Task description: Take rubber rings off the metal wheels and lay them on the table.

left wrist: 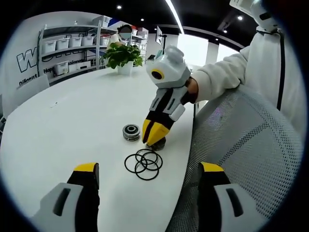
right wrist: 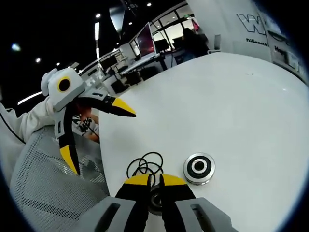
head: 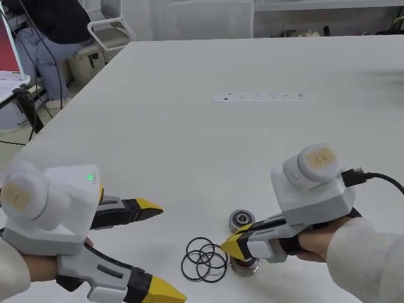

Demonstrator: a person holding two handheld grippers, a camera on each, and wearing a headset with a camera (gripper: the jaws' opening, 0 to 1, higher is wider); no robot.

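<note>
Head view: my right gripper (head: 225, 247) sits low at the lower right with its jaws drawn nearly together, laid over the wheel (head: 245, 266). The loose rings (head: 203, 259) lie in an overlapping heap just left of it, and the second wheel (head: 241, 219) stands just above. My left gripper (head: 172, 252) hangs at the lower left, jaws spread wide and holding nothing. The table (head: 221, 139) is bare across the middle and upper frame. Left gripper view: the right gripper points steeply down onto the wheel (left wrist: 160, 144), with the heap (left wrist: 143, 164) below it near the table's edge. A mesh chair (left wrist: 231, 145) stands close beyond that edge at the right. Right gripper view: only a thin slit parts my jaws, and the wheel (right wrist: 155, 202) shows dark in it behind the yellow tips. I cannot tell whether they actually grip the rubber. I also cannot tell whether the second wheel (right wrist: 199, 168) carries a ring. The likely step is peeling this wheel's ring. It should go best if I catch the rubber alone, lift it up and over the rim, and let the spread left gripper steady the metal. Since the edge is close, a ring that springs free could drop off, so I should pull toward the open tabletop.
</note>
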